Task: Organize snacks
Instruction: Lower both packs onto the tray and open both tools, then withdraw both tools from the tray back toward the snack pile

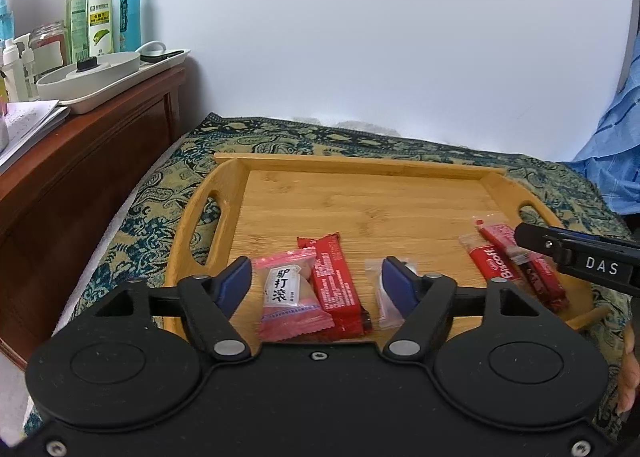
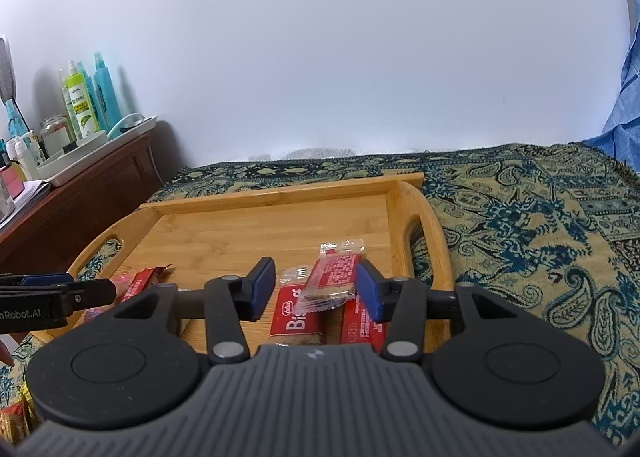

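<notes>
Bamboo tray [image 1: 360, 165] on paisley cloth [image 2: 540, 237]. L gripper [image 1: 316, 281]: jaws parted, nothing gripped; pink candy pack [image 1: 290, 297] and red bar [image 1: 336, 285] seen between, on tray. R gripper [image 2: 316, 289]: jaws parted over Biscoff packs [image 2: 296, 321], none pinched.

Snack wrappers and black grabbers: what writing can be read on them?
"Biscoff": red biscuit wrapper on the bamboo tray.
"驴打滚": pink sweet packet.
"DAS": right gripper, on its side.
"nRobot.AI", cut off: left gripper, on its side.
Red bar wrapper and green spray bottle: print too small.
</notes>
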Demonstrator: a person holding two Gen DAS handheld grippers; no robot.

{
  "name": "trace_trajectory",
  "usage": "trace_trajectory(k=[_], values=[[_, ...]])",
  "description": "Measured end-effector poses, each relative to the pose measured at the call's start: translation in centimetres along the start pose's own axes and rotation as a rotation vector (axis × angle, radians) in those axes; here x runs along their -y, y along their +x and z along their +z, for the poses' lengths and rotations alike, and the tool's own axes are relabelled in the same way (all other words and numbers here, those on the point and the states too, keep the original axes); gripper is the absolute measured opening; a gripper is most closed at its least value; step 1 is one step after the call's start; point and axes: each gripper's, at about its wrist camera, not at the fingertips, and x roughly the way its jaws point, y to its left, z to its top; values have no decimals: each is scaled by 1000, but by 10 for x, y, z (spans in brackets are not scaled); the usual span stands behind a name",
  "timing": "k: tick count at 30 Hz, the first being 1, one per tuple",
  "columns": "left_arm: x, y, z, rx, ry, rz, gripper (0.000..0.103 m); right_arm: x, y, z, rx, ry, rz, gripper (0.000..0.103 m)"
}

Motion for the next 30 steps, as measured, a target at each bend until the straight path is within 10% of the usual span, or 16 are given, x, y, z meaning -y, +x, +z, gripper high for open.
trace_trajectory(k=[30], values=[[22, -72, -34, 90, 57, -58, 103, -19, -76, -32, 59, -66, 8, 75]])
